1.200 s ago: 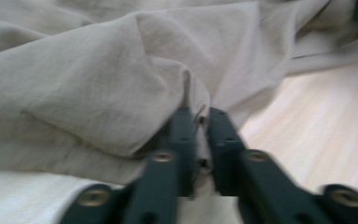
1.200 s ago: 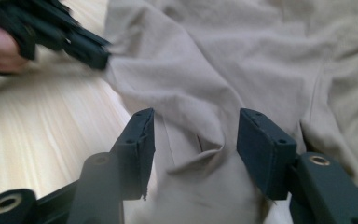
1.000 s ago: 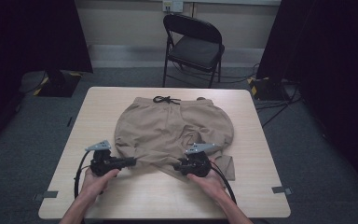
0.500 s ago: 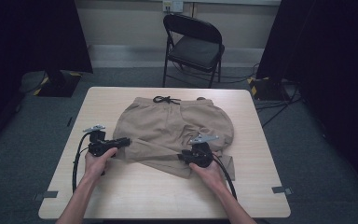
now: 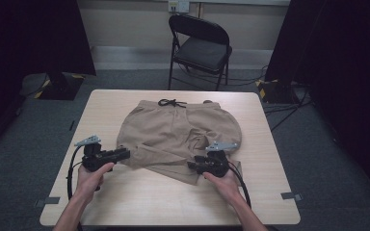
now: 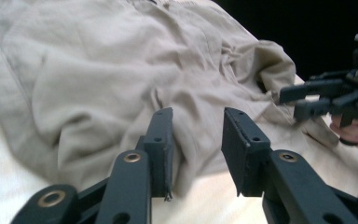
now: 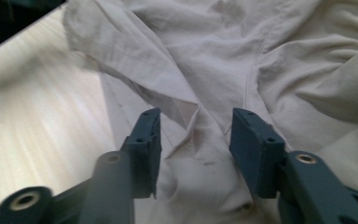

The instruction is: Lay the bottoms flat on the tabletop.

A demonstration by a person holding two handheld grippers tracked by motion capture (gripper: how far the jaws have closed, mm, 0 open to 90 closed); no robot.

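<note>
Tan shorts lie mid-table, waistband and drawstring toward the far edge, long axis running away from the person, legs folded up at the near side. Left gripper sits just off the left leg edge, pointing in; right gripper is over the near right hem — closer of the two. Both sets of jaws have just been opening, apart, nothing pinched. Left gripper view shows cloth just ahead; right gripper view shows overlapped hems — lost from above.
</note>
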